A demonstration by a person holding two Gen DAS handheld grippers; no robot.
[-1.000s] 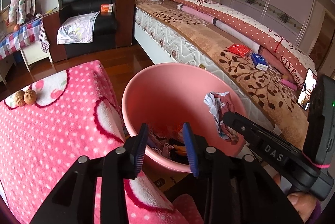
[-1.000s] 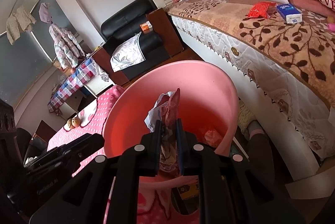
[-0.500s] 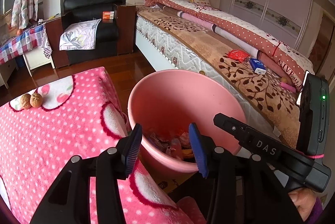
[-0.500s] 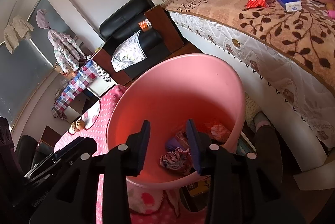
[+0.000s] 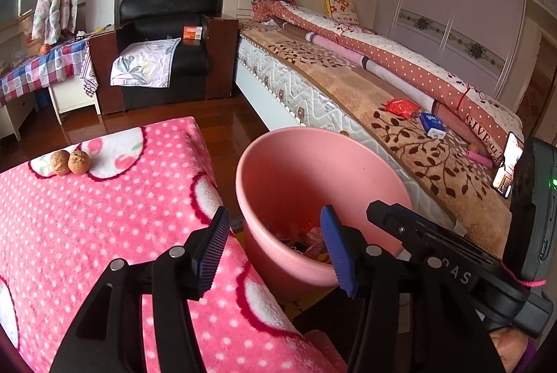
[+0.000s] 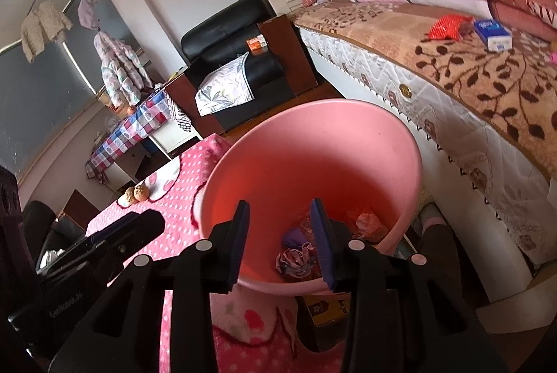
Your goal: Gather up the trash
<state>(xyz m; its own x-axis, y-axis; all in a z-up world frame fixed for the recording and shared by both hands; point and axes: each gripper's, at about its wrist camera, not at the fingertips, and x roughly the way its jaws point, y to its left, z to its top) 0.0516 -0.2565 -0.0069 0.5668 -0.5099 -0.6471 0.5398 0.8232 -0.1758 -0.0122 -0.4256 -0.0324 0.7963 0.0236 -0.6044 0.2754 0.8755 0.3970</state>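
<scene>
Two empty grippers: your left gripper (image 5: pixel 275 244) is opening, your right gripper (image 6: pixel 280 240) stands parted above the pink bin (image 6: pixel 348 115); crumpled wrappers (image 6: pixel 296 259) lie inside. Release done; next, probably, the two walnuts (image 5: pixel 69 162).

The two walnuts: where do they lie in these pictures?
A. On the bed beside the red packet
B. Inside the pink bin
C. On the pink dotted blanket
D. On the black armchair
C. The two walnuts sit side by side on the pink dotted blanket, to the left of the pink bin and apart from it.
</scene>
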